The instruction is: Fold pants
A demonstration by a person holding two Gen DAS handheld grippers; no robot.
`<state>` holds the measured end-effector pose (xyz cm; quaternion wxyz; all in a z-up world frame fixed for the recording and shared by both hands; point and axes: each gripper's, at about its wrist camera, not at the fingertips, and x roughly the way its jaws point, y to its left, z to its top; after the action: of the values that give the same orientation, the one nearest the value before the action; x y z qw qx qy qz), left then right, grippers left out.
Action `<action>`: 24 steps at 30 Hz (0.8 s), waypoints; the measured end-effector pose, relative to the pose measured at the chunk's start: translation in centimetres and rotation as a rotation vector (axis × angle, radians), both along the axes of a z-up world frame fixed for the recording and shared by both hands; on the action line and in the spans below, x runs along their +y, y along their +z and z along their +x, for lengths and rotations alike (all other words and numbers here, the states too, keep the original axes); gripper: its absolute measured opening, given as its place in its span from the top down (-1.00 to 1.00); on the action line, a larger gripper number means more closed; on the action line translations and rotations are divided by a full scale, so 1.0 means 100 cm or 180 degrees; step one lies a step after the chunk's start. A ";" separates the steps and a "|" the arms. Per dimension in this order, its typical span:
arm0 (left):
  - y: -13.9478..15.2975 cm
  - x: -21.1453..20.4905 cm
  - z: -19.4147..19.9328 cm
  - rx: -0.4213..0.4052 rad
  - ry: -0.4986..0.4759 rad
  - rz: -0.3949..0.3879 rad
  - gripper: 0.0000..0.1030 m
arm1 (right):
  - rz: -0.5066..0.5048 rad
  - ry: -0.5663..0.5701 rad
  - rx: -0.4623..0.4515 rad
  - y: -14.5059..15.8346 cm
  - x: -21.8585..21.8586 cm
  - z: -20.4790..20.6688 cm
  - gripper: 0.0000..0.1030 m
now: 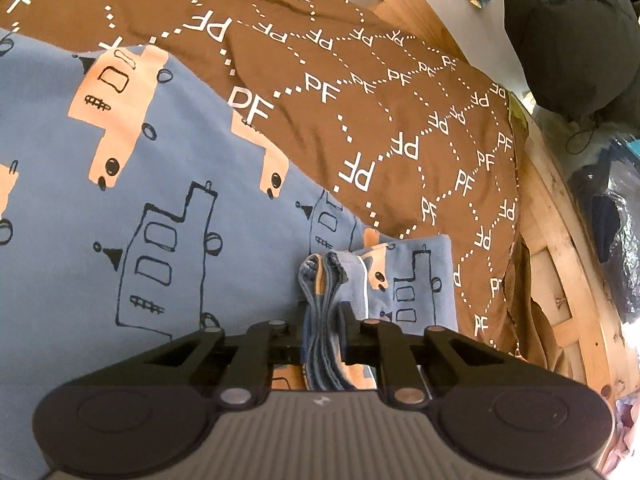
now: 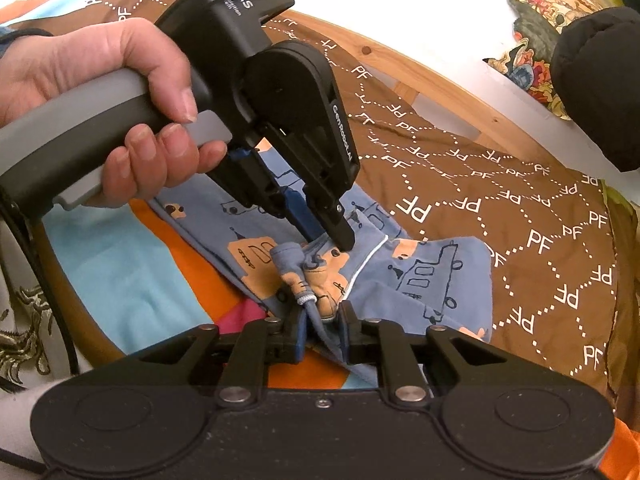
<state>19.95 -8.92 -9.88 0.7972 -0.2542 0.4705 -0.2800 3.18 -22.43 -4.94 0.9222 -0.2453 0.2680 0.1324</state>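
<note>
The pants are light blue with drawn houses and orange patches. They lie on a brown bedspread. In the left wrist view my left gripper is shut on a bunched, layered edge of the pants. In the right wrist view my right gripper is shut on a gathered piece of the pants' waist with a white cord. The left gripper shows there too, held in a hand, its tips pinching the same cloth just beyond mine. The pants spread to the right.
A brown bedspread with white "PF" print covers the bed and shows in the right wrist view. A wooden bed frame runs along the right. A dark padded jacket hangs at top right. A striped orange and turquoise cloth lies at left.
</note>
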 end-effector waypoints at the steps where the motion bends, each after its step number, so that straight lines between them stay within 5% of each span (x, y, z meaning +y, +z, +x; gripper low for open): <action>1: 0.001 0.001 0.000 -0.0004 -0.0007 -0.0005 0.76 | 0.0003 -0.0003 0.0001 0.000 0.000 0.000 0.72; 24: 0.052 0.033 -0.001 -0.0312 -0.0109 0.0556 0.81 | 0.0511 0.0232 -0.0018 0.030 0.025 0.011 0.83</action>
<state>19.86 -5.64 -4.69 0.8335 -0.1616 0.4579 -0.2637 4.24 -19.92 -1.91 0.9342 -0.1806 0.2448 0.1863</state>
